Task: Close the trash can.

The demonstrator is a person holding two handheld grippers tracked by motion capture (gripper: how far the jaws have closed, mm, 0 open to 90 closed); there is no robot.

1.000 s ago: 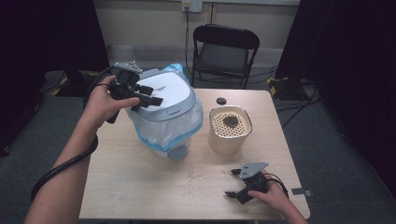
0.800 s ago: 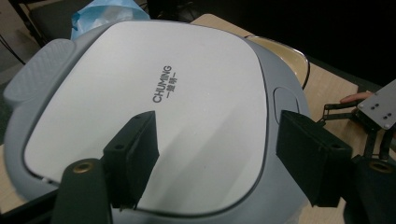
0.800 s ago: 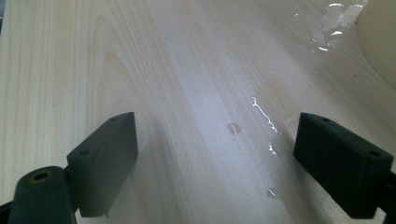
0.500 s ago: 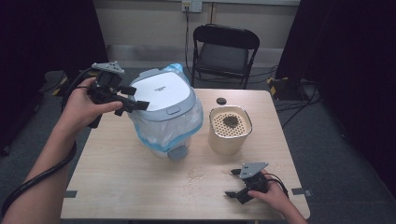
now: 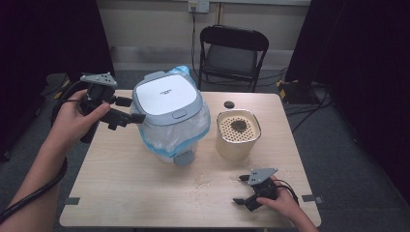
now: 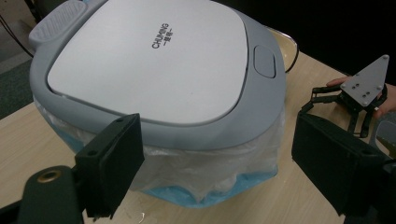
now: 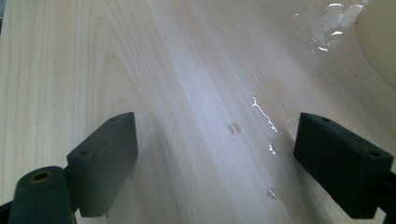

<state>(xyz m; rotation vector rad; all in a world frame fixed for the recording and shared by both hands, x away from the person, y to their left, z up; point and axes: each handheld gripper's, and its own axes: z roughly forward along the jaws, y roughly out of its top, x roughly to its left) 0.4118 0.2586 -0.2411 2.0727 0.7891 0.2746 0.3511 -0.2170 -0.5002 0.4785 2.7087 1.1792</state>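
Note:
A small bin with a grey and white lid (image 5: 167,100) (image 6: 154,60) stands mid-table, its clear plastic liner (image 5: 186,135) bunched over a blue body. My left gripper (image 5: 131,110) (image 6: 219,140) hovers just off the lid's left edge. Its jaws have just been opening and stand open, and the pads touch nothing. My right gripper (image 5: 240,189) (image 7: 215,140) rests open near the table's front right, over bare wet wood. It shows too as the right gripper (image 6: 357,100) beyond the bin.
A cream container (image 5: 238,137) with a perforated insert holding dark residue stands right of the bin. A small black cap (image 5: 228,104) lies behind it. Spilled drops (image 5: 203,182) (image 7: 261,112) mark the table (image 5: 121,183). A folding chair (image 5: 233,53) stands beyond the far edge.
My left gripper has drawn back to the left, away from the bin lid, with its jaws wider apart. The right gripper has stayed where it was.

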